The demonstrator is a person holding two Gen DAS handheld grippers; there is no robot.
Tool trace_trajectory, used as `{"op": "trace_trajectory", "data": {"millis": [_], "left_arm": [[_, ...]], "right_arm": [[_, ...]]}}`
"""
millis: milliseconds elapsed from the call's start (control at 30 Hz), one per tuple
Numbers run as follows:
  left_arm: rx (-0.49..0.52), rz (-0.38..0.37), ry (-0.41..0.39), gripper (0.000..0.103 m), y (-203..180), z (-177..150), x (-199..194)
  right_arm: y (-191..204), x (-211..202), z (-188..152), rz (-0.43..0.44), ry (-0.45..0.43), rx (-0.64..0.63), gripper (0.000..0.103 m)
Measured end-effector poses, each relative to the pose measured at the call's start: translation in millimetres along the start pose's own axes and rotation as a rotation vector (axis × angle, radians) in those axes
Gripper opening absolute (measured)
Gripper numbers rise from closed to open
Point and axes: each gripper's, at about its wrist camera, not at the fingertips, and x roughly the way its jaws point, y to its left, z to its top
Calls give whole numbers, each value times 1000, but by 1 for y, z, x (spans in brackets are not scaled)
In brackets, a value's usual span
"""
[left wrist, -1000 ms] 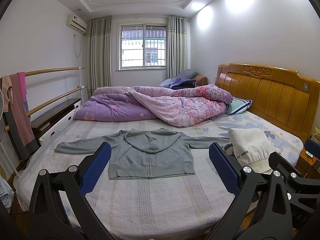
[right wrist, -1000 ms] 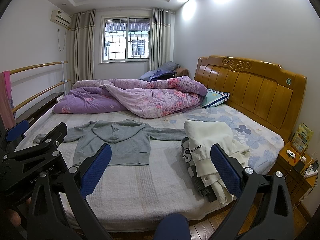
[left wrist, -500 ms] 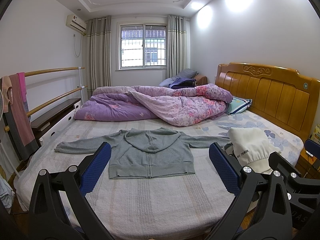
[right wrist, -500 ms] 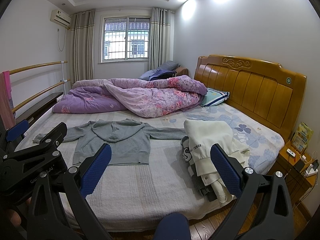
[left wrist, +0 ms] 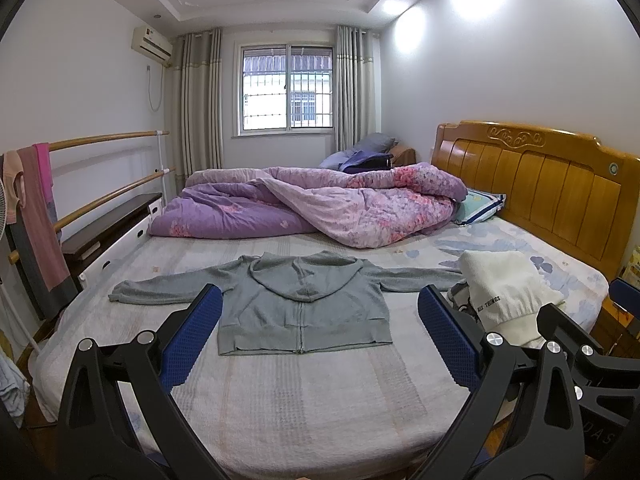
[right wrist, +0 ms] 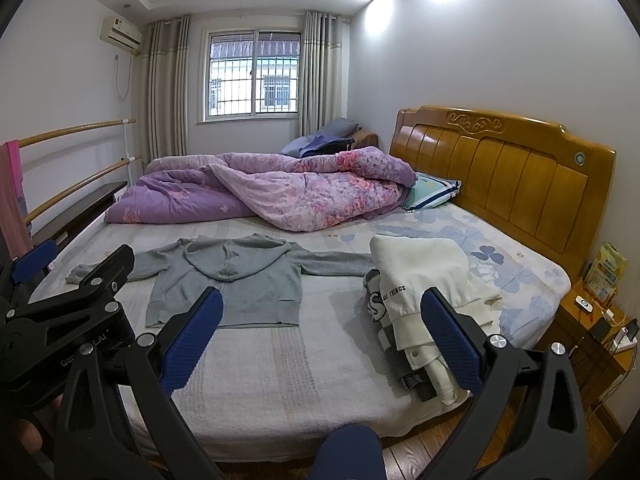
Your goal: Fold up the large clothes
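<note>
Nothing shifted since before: both grippers (left wrist: 320, 336) (right wrist: 320, 338) wide apart above flat grey hoodie (left wrist: 302, 300), seemingly untouched.

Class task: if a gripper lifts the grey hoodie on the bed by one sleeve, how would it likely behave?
The grey hoodie lies flat and limp, so it would probably droop and trail. Its knit looks soft and probably light. Resting on the textured bedspread, it would likely drag, not slide.
</note>
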Motion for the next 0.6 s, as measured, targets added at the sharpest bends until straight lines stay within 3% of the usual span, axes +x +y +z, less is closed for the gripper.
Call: {"op": "trace_trajectory", "data": {"millis": [67, 300, 400, 600], "left_arm": [[-2, 1, 14, 98, -2, -15, 11], [2, 4, 89, 98, 8, -21, 59], [-28, -2, 155, 98, 21, -28, 95], [-69, 64, 253, 98, 58, -52, 176]], "right_arm": [[2, 7, -2, 0, 11, -4, 96], [12, 48, -5, 14, 70, -13, 96], [23, 78, -6, 37, 110, -25, 96], [64, 163, -19, 94, 214, -104, 96]]}}
